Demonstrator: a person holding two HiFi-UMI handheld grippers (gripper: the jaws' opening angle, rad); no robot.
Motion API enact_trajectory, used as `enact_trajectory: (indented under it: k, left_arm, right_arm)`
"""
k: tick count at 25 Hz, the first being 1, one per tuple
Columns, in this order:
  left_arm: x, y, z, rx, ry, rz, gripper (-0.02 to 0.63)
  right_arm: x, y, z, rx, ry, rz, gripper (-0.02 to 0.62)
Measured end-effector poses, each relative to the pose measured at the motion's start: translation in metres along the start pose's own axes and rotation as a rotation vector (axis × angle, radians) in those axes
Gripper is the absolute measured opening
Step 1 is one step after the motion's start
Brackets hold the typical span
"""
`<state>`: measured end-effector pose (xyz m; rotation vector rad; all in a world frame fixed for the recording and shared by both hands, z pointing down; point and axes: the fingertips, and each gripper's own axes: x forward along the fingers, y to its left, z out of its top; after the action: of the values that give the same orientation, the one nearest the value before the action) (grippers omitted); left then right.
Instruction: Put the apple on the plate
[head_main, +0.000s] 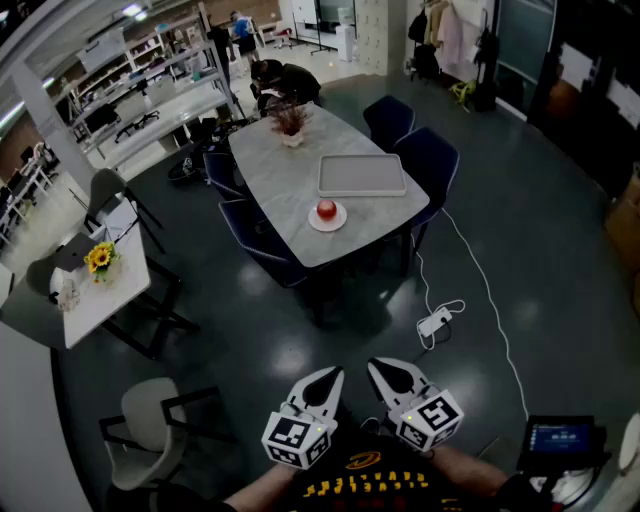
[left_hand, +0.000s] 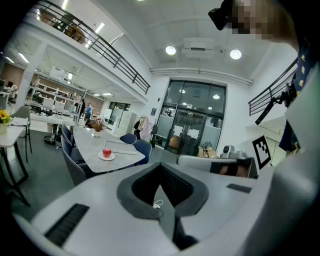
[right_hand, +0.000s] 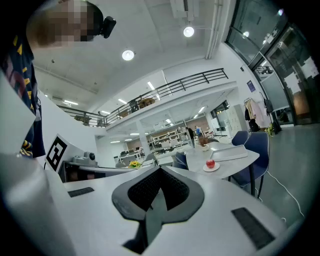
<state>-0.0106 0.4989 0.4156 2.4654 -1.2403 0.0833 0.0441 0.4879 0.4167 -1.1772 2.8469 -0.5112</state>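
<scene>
1 apple (head_main: 326, 208) on 1 plate (head_main: 341, 222), bench (head_main: 278, 175) at 12 o'clock, by 1 tray (head_main: 362, 175). Left gripper (head_main: 331, 376) & right gripper (head_main: 380, 368): 2, both closed, empty. Balcony rail (right_hand: 165, 86) in gripper views only.

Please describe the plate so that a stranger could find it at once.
Find the long grey table with dark blue chairs in the middle of the hall. At its near end, beside the rectangular grey tray, lies the small round white plate; only it carries a red apple.

Head view looks steeply down — both gripper views face level; all share the distant table (head_main: 275, 185) and apple (head_main: 326, 209).
</scene>
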Motion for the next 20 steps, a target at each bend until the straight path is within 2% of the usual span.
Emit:
enact_trajectory:
  k: [9,13,16,20]
  left_arm:
    - [0.013,0.028,0.009,-0.002,0.020,-0.014,0.000]
    - [0.028,0.048,0.019,0.002,0.024,-0.027,0.000]
    - [0.040,0.069,0.031,0.006,0.007,-0.035,0.000]
    - [0.058,0.098,0.048,-0.008,-0.020,-0.058,0.000]
  right_arm:
    - [0.033,-0.005,0.005,-0.005,0.029,-0.017,0.006]
    - [0.056,-0.016,0.013,0.016,0.000,-0.022,0.006]
    - [0.079,-0.028,0.022,0.031,-0.030,-0.039,0.006]
    - [0.113,-0.043,0.029,0.030,-0.021,-0.074,0.006]
